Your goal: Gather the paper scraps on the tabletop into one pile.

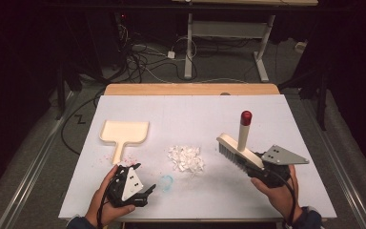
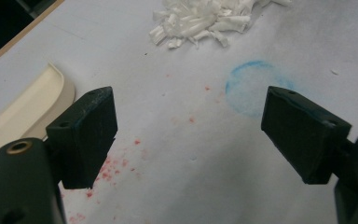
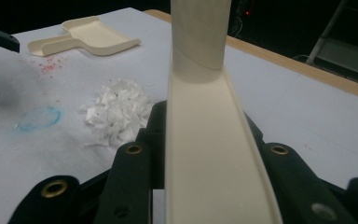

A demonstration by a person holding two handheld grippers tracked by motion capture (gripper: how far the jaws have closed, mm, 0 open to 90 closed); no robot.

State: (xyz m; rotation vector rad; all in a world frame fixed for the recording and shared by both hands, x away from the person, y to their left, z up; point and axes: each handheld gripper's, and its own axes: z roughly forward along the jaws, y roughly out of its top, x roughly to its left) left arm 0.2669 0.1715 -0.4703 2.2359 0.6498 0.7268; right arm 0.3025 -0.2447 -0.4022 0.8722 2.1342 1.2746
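The cream smooth plastic brush [image 1: 240, 151] with dark bristles looks faintly glossy, as does the cream plastic dustpan [image 1: 124, 132]. The white paper shreds [image 1: 186, 158] look crinkled; the white counter [image 1: 190, 114] covering is matt, edged in wood.

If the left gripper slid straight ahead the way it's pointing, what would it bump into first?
Probably the heap of white paper scraps. The open left gripper first passes bare table with a blue smudge; the dustpan lies off to one side.

Brush [image 3: 205, 140] handle top cut off by upper edge; dustpan [image 2: 23, 112] partly behind jaw, cropped left.
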